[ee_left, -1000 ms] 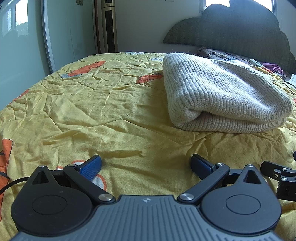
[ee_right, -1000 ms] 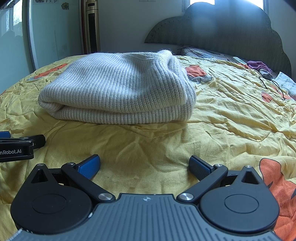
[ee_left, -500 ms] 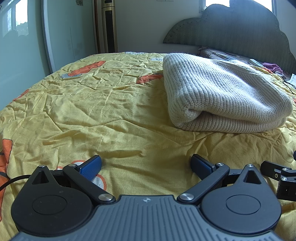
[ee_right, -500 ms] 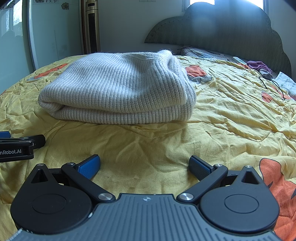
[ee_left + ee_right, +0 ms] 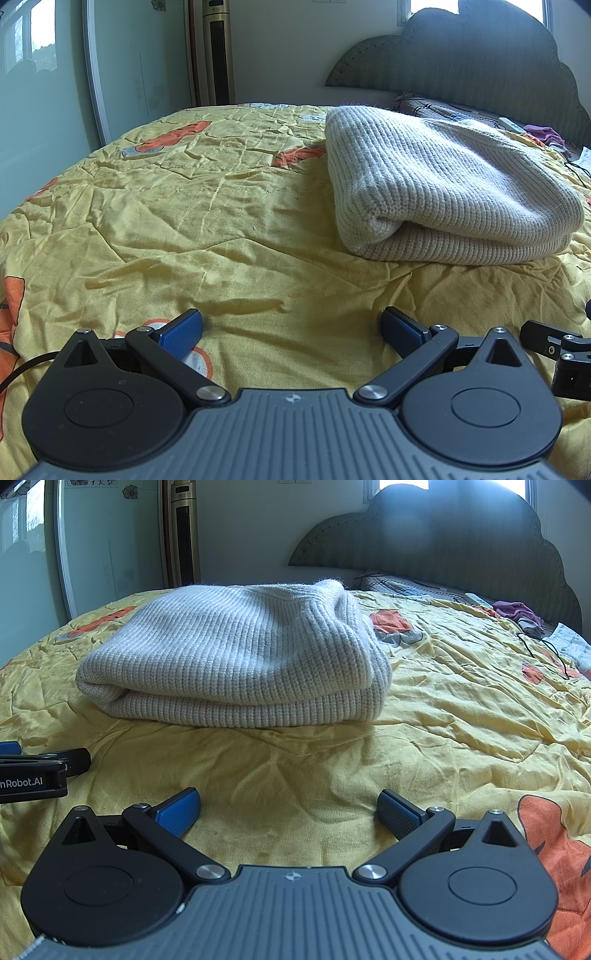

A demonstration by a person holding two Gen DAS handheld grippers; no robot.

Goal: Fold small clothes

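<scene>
A cream ribbed knit garment lies folded into a thick bundle on the yellow quilt. My left gripper rests low on the quilt, well short of the bundle and to its left, open with nothing between its blue pads. My right gripper sits open too, just in front of the bundle's near fold, holding nothing. Part of the right gripper shows at the left view's right edge, and the left gripper at the right view's left edge.
The quilt is wrinkled, with orange prints. A dark padded headboard stands at the far end, with a purple cloth, a cable and papers near it. A tall tower appliance and a glass door stand beyond the bed's left side.
</scene>
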